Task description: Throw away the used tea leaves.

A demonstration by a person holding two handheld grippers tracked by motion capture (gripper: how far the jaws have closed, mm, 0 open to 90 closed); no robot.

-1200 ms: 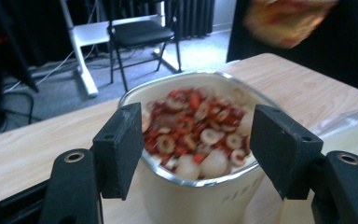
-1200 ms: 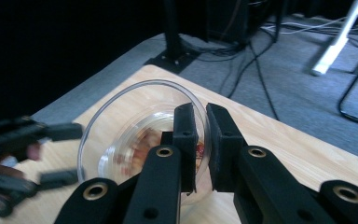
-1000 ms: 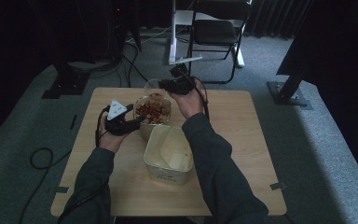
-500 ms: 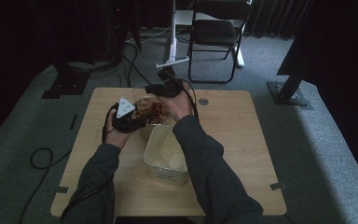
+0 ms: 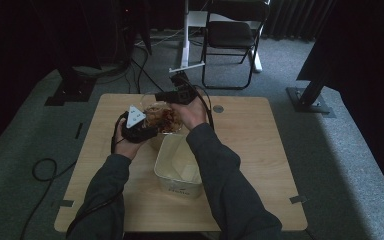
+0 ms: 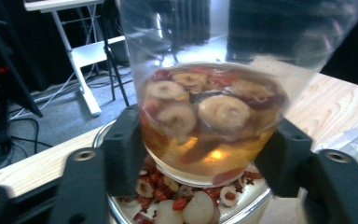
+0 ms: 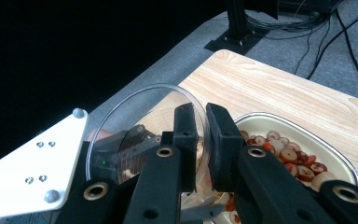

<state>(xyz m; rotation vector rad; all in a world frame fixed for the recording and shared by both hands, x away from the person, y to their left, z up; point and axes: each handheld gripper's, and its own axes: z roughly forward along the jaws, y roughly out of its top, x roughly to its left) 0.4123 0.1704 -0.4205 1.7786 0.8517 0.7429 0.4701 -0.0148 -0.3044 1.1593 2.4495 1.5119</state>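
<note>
My left claw (image 6: 200, 158) gripped the cup (image 6: 214, 116) of sliced fruit, its jaws having just closed, above the bowl (image 6: 242, 212) on the desk (image 5: 240, 135). My right claw (image 7: 203, 140) pinched the cup's rim.

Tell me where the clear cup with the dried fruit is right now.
In the high view the clear cup is at the table's far middle, between both tongs, over the metal bowl and just beyond the empty tub.

Clear cup (image 6: 214, 93) top cut off; bowl (image 6: 242, 212) mostly hidden.
</note>
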